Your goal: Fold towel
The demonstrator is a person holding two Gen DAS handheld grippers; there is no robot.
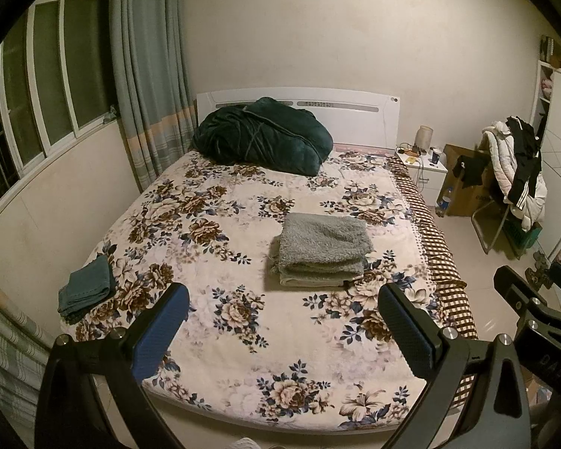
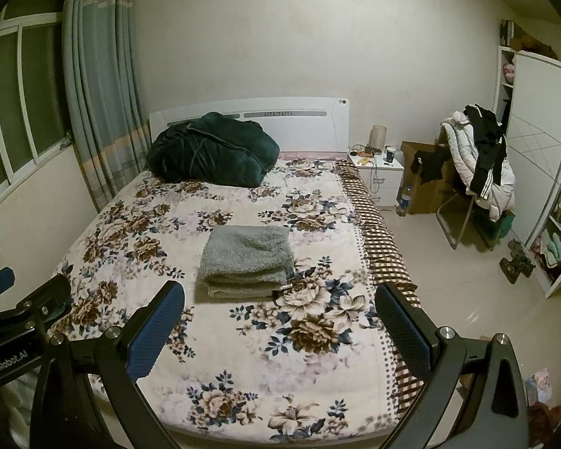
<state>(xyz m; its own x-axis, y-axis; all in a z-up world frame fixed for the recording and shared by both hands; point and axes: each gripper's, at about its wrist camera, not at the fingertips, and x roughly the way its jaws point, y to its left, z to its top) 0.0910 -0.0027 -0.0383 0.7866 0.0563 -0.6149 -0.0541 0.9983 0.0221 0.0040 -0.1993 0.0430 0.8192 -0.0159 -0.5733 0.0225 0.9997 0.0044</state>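
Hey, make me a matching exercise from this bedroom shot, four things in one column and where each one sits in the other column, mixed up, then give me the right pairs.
Things:
1. grey towel
2. small teal cloth
3. dark green blanket
4. white jacket

Places:
A. draped over the chair right of the bed
B. bundled against the headboard
C. folded, middle of the floral bedspread
D. folded, left edge of the bed near its foot

Pairs: 1-C, 2-D, 3-B, 4-A
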